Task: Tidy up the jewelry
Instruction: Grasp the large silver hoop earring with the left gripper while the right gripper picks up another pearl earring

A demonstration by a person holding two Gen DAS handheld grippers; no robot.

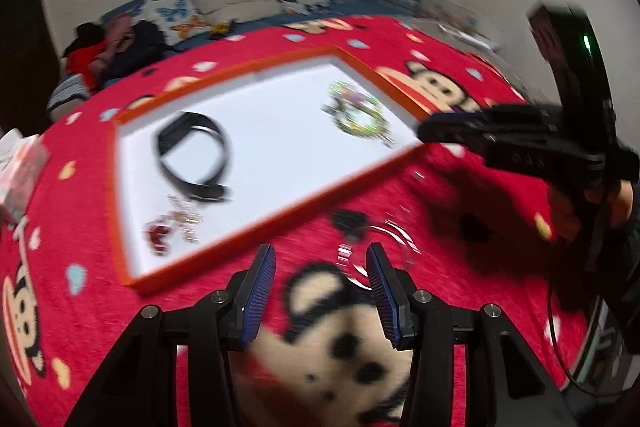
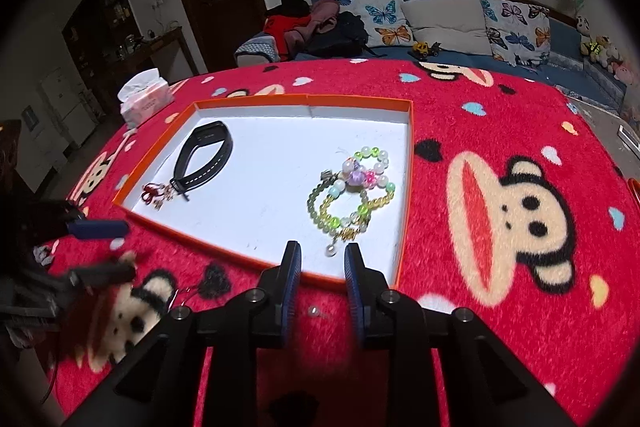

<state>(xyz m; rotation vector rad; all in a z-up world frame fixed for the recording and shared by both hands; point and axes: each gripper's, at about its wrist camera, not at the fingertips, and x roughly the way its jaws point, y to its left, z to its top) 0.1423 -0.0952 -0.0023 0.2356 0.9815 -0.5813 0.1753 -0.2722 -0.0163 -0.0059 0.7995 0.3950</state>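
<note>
An orange-rimmed white tray point(image 1: 280, 211) point(image 2: 260, 99) lies on a red cartoon-monkey cloth. Inside it are a black wristband point(image 1: 192, 155) point(image 2: 206, 155), small red and gold trinkets point(image 1: 168, 227) point(image 2: 154, 193), and green, yellow and pink bead bracelets point(image 1: 358, 115) point(image 2: 352, 187). My right gripper point(image 2: 323, 249) hovers open over the tray's near edge. The bracelets' white pearl pendant point(image 2: 330, 251) shows between its tips, and the pads do not touch it. My left gripper point(image 1: 320, 255) is open above the cloth outside the tray. A thin shiny hoop point(image 1: 394, 237) lies blurred beside its right finger.
A tissue box point(image 2: 146, 97) stands on the cloth beyond the tray's far left corner. A small pale bead point(image 2: 313, 311) lies on the cloth under my right gripper. A sofa with butterfly cushions point(image 2: 440, 23) runs behind the table. The other gripper point(image 1: 500, 135) reaches in from the right.
</note>
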